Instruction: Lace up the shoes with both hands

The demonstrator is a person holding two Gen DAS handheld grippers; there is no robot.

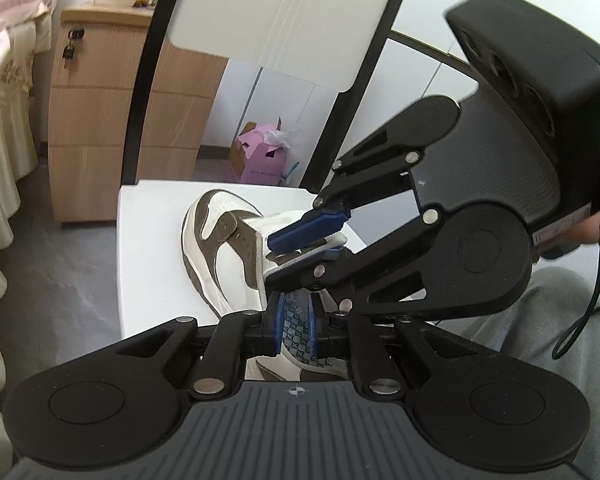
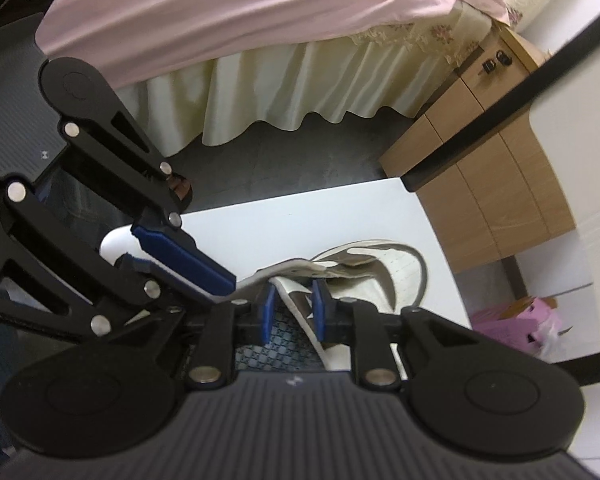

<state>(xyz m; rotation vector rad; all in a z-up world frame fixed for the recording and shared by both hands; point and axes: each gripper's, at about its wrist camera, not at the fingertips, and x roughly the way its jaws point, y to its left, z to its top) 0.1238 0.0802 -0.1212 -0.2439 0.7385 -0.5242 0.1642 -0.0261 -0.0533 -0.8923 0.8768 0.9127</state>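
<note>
In the left wrist view we start at nine o'clock with the cream skirt of a bed (image 1: 0, 140). Next to it, towards ten o'clock, stands a wooden cabinet (image 1: 100, 120), and a pink box (image 1: 256, 160) sits on the floor near twelve. The white and brown shoe (image 1: 220, 248) lies on its side on a white chair seat (image 1: 152, 240), its toe towards eleven o'clock and its opening towards us. Our left tongs (image 1: 294, 320) sit at six o'clock of the shoe, nearly together at its opening, with the blue patterned lining showing between the pads. The right tongs (image 1: 288, 248) reach in from three o'clock and are closed on a white flap of the upper. A leg in grey trousers (image 1: 540, 320) fills four o'clock. In the right wrist view the left tongs (image 2: 224, 286) come from nine o'clock, clamped on a pale flap that runs on to the shoe (image 2: 396, 276). The right tongs (image 2: 294, 312) at six o'clock stand narrowly apart around the shoe's white edge, which crosses between the pads. The toe lies at two o'clock of them on the seat (image 2: 300, 224).
</note>
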